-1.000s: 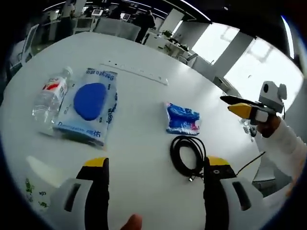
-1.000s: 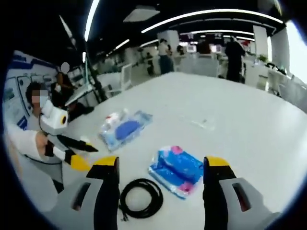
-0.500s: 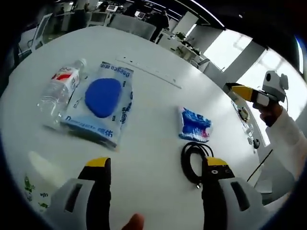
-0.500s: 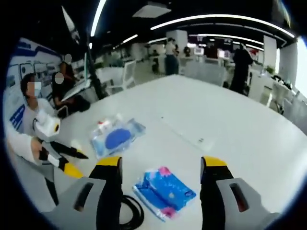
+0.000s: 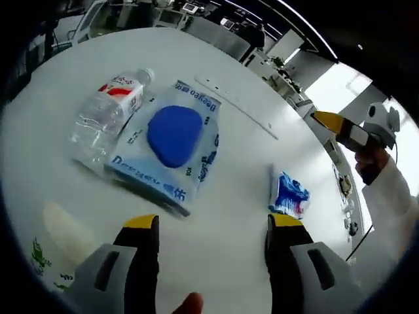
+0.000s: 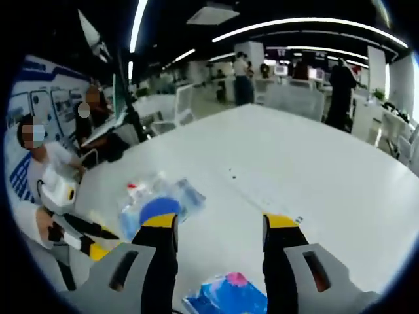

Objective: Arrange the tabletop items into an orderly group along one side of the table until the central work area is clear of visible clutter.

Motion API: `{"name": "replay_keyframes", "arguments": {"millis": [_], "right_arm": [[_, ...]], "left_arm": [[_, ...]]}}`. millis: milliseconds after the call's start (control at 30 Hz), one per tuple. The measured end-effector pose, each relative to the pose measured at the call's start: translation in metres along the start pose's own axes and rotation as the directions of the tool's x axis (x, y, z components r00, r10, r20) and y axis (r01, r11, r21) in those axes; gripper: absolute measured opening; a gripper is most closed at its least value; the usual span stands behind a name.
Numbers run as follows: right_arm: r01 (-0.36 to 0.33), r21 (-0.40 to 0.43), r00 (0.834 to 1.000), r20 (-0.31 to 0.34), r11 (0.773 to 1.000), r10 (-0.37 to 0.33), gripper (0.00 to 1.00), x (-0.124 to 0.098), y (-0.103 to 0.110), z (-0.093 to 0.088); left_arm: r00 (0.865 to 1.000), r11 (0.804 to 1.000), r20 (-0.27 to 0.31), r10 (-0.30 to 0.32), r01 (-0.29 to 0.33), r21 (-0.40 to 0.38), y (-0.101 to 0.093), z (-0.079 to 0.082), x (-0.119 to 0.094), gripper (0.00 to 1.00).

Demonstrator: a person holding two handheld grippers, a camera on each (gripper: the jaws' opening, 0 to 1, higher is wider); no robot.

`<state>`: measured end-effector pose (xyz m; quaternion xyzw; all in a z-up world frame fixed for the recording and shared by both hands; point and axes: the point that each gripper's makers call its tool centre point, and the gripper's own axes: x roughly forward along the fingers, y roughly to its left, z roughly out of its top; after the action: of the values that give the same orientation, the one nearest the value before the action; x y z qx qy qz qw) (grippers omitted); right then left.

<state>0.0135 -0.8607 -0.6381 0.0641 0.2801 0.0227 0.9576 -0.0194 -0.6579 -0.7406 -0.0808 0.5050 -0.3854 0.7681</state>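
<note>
While my left gripper (image 5: 206, 226) hangs with jaws apart over the blue-disc packet (image 5: 171, 147) at 12 o'clock, bottle (image 5: 108, 114) touching it at 10, I'd descend squarely onto its near edge, my right gripper (image 6: 219, 226) likewise parted above the tissue pack (image 6: 226, 299).

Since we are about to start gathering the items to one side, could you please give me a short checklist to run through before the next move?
1. Left gripper open and holding nothing: ok.
2. Right gripper open and holding nothing: ok.
3. Water bottle and blue-pad packet already lying side by side: ok.
4. Small blue packet grouped with them: not ok, it lies apart.
5. Central area of the table free of clutter: not ok.
6. Whether the bottle cap is tight: cannot tell.
</note>
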Motion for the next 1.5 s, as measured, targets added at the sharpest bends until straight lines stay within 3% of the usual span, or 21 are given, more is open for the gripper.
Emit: {"name": "replay_keyframes", "arguments": {"millis": [133,200,300,433,567,667,800,933,1033,1100,1367,1500], "right_arm": [[-0.027,-0.011,1.0,0.007,1.0,0.027,0.47,0.033,0.003,0.006],[-0.036,0.022,0.999,0.012,0.999,0.036,0.45,0.052,0.002,0.007],[-0.05,0.079,0.999,-0.007,0.996,0.051,0.43,0.081,0.003,0.002],[-0.085,0.088,0.996,-0.034,0.993,0.088,0.41,0.116,0.014,-0.006],[-0.097,0.088,0.993,-0.055,0.991,0.102,0.37,0.137,0.023,-0.013],[-0.111,0.053,0.991,-0.069,0.992,0.115,0.3,0.145,0.031,-0.016],[-0.122,0.074,0.987,-0.097,0.99,0.129,0.23,0.153,0.037,-0.024],[-0.146,0.053,0.976,-0.153,0.988,0.152,0.17,0.158,0.045,-0.039],[-0.146,0.025,0.977,-0.15,0.989,0.149,0.13,0.156,0.049,-0.043],[-0.144,0.02,0.976,-0.161,0.989,0.146,0.03,0.154,0.047,-0.046],[-0.189,0.043,0.967,-0.165,0.981,0.193,0.0,0.146,0.051,-0.047],[-0.208,0.058,0.96,-0.178,0.976,0.215,0.0,0.14,0.056,-0.049]], "left_arm": [[0.998,0.998,0.023,0.057,-0.056,-0.035,0.013,0.004,0.002,0.58],[0.997,0.995,0.027,0.077,-0.075,-0.061,0.018,0.004,0.004,0.55],[0.995,0.991,0.033,0.091,-0.087,-0.102,0.024,0.006,0.008,0.52],[0.994,0.985,0.039,0.104,-0.097,-0.14,0.031,0.009,0.011,0.48],[0.994,0.983,0.051,0.1,-0.09,-0.161,0.033,0.009,0.013,0.41],[0.993,0.984,0.054,0.1,-0.091,-0.152,0.034,0.008,0.013,0.39],[0.992,0.983,0.071,0.104,-0.092,-0.156,0.038,0.008,0.014,0.33],[0.993,0.979,0.071,0.093,-0.078,-0.189,0.04,0.005,0.014,0.24],[0.993,0.979,0.068,0.098,-0.084,-0.186,0.041,0.005,0.015,0.16],[0.992,0.976,0.071,0.106,-0.09,-0.199,0.045,0.005,0.014,0.13],[0.992,0.965,0.078,0.102,-0.08,-0.249,0.045,0.005,0.014,0.09],[0.994,0.953,0.062,0.087,-0.065,-0.295,0.042,0.001,0.016,0.02]]}}
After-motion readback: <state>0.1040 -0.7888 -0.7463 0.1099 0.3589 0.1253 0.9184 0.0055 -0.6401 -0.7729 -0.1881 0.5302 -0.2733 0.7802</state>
